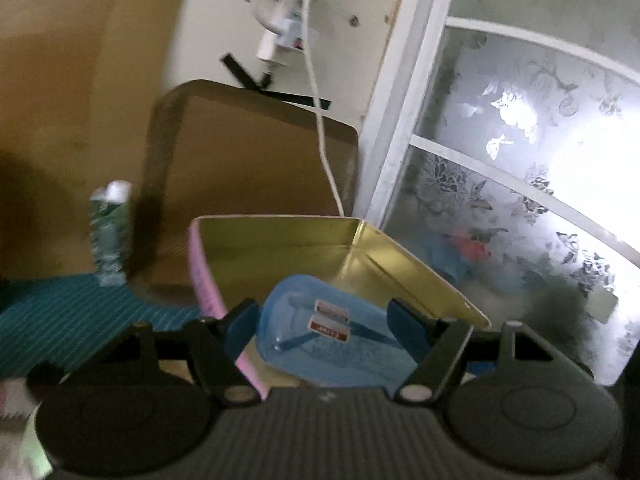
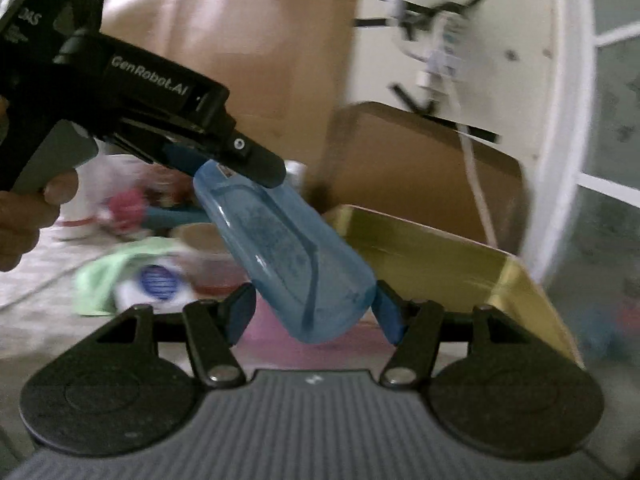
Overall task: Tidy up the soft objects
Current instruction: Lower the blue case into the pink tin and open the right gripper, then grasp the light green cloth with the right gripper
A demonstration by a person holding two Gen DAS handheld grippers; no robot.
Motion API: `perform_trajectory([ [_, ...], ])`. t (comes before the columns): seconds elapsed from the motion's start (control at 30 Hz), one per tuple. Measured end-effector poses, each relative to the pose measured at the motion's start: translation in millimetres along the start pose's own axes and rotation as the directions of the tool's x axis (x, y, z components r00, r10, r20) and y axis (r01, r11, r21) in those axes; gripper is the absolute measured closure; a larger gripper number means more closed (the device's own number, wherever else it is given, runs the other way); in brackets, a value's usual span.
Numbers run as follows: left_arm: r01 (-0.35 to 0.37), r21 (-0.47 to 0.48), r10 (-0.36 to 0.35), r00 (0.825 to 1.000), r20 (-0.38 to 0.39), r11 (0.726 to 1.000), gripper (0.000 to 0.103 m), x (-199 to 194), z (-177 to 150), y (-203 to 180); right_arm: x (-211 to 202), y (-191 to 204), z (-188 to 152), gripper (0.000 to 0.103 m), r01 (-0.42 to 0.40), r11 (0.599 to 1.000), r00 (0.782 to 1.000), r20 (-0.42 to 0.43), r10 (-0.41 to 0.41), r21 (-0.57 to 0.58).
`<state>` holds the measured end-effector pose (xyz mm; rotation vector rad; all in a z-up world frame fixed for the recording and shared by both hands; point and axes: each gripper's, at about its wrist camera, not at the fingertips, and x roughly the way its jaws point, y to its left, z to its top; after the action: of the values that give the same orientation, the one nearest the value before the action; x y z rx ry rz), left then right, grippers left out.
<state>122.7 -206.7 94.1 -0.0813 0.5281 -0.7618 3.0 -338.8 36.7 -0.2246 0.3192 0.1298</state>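
Gripping one end each, the left gripper (image 1: 322,322) and the right gripper (image 2: 314,314) carry a translucent blue pouch (image 2: 292,252) between them. From the right wrist view the left gripper (image 2: 234,166) is seen from the side, its dark pads pinched on the pouch's narrow upper end, while the wider lower end sits between the right gripper's own blue pads, which press its flanks; both are clamped on it, jaws only part-way in. Just beyond the fingers stands a gold-lined tin (image 1: 400,256) with a pink outer wall, open towards the pouch. Behind that leans brown cardboard (image 1: 248,160), with a white cable (image 1: 320,120) hanging down in front of it. Off to the left of the right gripper, a green cloth (image 2: 108,276) and other blurred bits lie on the surface.

The pouch looks light, smooth and a little slick, with thin walls that would dent under a hard squeeze. Holding across the ends, as now, seems soundest, since the middle would likely buckle; a gentle grip should do, lowering it into the tin with one end leading
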Motion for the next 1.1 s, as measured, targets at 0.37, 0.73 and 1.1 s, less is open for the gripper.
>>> perform_trajectory([
  [0.37, -0.098, 0.014, 0.098, 0.993, -0.069, 0.995, 0.027, 56.3, -15.2, -7.2, 53.2, -47.6, -12.8, 0.037, 0.237, 0.95, 0.971, -0.011, -0.24, 0.202],
  [0.73, -0.042, 0.056, 0.046, 0.997, -0.057, 0.998, 0.026, -64.4, -82.7, 12.9, 23.2, -39.1, -19.1, 0.038, 0.167, 0.94, 0.977, 0.078, -0.199, 0.299],
  [1.1, -0.323, -0.196, 0.309, 0.946, -0.096, 0.926, 0.026, -165.8, -145.4, 121.4, 1.5, 45.4, 6.0, 0.046, -0.143, 0.95, 0.984, 0.142, 0.107, 0.277],
])
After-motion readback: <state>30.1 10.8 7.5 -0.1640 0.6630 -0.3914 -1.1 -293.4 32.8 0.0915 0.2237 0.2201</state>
